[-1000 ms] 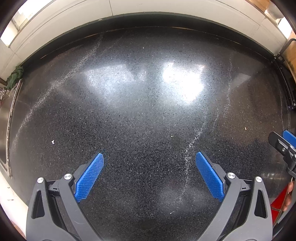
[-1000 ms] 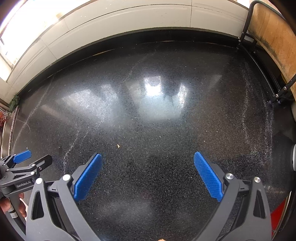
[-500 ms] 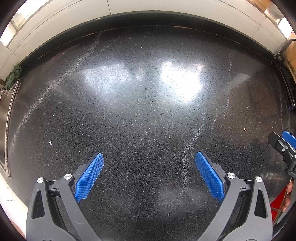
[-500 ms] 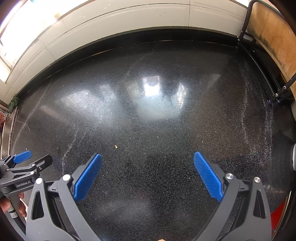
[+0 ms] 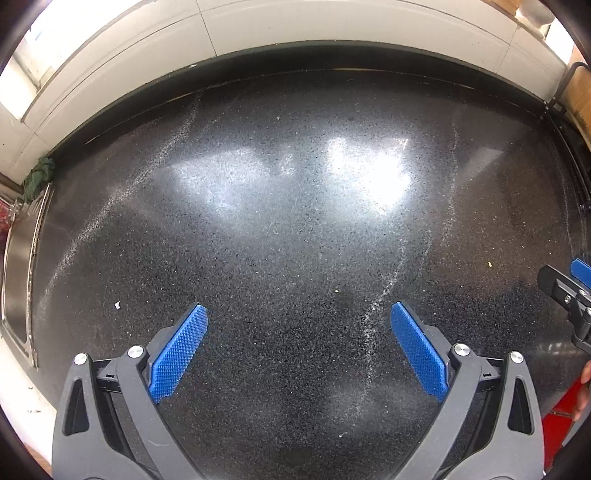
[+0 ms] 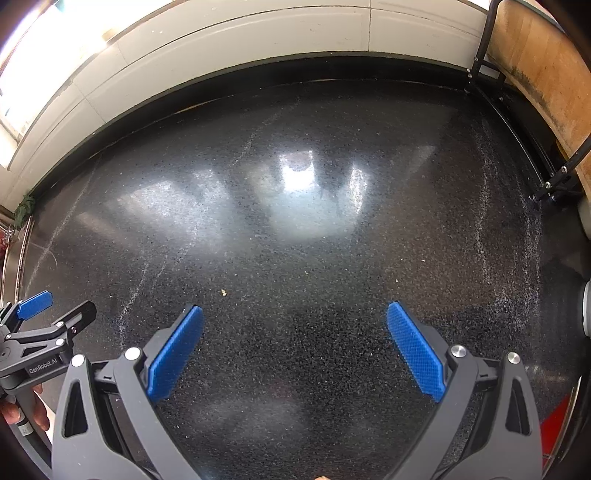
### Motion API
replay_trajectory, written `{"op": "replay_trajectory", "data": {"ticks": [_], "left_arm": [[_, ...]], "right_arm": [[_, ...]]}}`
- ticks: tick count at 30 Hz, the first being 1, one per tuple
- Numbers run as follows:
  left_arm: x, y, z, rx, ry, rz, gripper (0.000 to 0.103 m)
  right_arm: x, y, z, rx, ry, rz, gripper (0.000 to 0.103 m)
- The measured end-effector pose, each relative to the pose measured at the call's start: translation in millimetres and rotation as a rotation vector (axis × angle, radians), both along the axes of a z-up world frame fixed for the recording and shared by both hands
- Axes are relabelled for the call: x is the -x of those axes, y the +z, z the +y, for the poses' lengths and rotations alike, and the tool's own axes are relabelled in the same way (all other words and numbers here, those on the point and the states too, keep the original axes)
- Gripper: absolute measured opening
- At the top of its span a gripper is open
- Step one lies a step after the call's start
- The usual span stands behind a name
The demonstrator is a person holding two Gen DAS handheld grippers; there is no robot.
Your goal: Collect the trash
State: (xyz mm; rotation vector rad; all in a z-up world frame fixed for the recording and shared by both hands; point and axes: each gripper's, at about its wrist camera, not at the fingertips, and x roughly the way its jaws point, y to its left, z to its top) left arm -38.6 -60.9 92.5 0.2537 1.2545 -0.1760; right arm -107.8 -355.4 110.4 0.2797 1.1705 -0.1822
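Both grippers hover over a black speckled countertop. My left gripper is open, nothing between its blue pads. A tiny white scrap lies left of its left finger. A small yellowish crumb lies to the right. My right gripper is also open and empty; a small tan crumb lies just ahead of its left finger. The right gripper shows at the edge of the left wrist view, and the left gripper shows at the left edge of the right wrist view.
A white tiled wall backs the counter. A steel sink with a green cloth sits at the left. A wooden board in a black metal rack stands at the right. Something red lies at lower right.
Both views have shifted only slightly; the crumbs sit a little nearer the fingers. Both grippers stay open and empty.
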Motion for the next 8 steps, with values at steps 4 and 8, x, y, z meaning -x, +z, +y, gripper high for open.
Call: {"op": "replay_trajectory", "data": {"ticks": [4, 8], "left_arm": [[-6, -4, 10, 0.043, 0.047, 0.035, 0.097], [-6, -10, 19, 0.036, 0.071, 0.030, 0.097]], "right_arm": [[-1, -2, -3, 0.008, -0.004, 0.001, 0.096], [-1, -8, -8, 0.010, -0.014, 0.013, 0.096]]}}
